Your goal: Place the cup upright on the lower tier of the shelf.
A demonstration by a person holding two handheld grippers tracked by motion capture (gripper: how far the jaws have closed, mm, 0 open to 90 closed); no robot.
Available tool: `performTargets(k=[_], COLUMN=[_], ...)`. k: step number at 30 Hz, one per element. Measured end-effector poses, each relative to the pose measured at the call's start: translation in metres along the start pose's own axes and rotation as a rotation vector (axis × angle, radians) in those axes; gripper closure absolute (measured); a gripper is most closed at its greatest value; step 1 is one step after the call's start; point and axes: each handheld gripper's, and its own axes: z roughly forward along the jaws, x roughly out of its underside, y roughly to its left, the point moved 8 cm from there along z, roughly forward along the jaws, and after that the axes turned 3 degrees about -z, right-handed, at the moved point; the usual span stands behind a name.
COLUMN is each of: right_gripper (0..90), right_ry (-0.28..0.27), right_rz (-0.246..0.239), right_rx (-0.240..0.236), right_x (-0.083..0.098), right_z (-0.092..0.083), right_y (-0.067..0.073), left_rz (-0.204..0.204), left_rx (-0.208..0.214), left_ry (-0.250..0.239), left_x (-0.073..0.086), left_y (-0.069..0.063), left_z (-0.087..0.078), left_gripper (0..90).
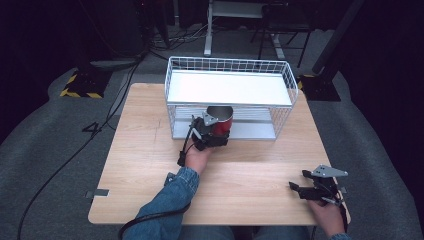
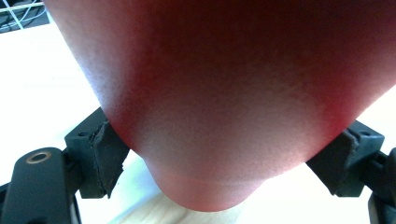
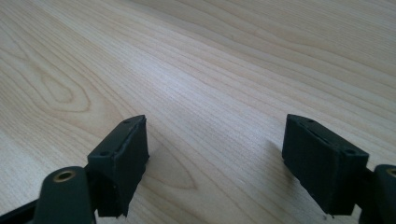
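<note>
1. Red is the one cup [image 1: 220,120] in the scene, with a bare metal inside; it is upright at the front opening of the rack's lower level, right at the front edge.
2. One white wire rack [image 1: 230,65] stands at the far side of the table. It has two levels: a white top shelf with a mesh wall round it, and a lower shelf under it.
3. One wooden table [image 1: 150,145] carries everything; the rest of its top is bare pale grain.
4. Two grippers are at work, one in each hand. The left gripper [image 1: 212,134] is clamped on the cup: in the left gripper view the red wall [image 2: 224,93] bulges between the two black pads [image 2: 105,154], which press on its sides.
5. The right gripper [image 1: 300,189] lies low near the table's front right corner, well apart from the cup and the rack. Its jaws stand wide with nothing but wood [image 3: 210,70] between them.
6. One denim sleeve [image 1: 170,200] comes in from the front edge toward the cup, with a black cable trailing beside it.
7. The rack's top shelf hangs over the cup, and wire mesh closes off the sides of the lower level.
8. Around the table lies grey floor with cables, and one yellow-and-black striped base [image 1: 80,90] at the far left.
</note>
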Motion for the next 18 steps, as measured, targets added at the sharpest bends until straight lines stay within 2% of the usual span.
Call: performTargets(k=[1,11,18], right_gripper=[22.9,22.9,22.9], right_ry=[0.0,0.0,0.0], right_rz=[0.0,-0.003,-0.007], right_rx=[-0.002,-0.006,-0.009], right_x=[0.0,0.0,0.0], right_z=[0.0,0.0,0.0], right_y=[0.0,0.001,0.001], left_rz=[-0.006,-0.009,-0.005], left_rx=[-0.014,-0.04,-0.068], left_ry=[-0.004,-0.031,-0.029], left_x=[-0.001,-0.008,-0.014], left_y=[0.001,0.004,0.009], left_z=[0.003,0.024,0.038], left_gripper=[16.5,16.4,16.4])
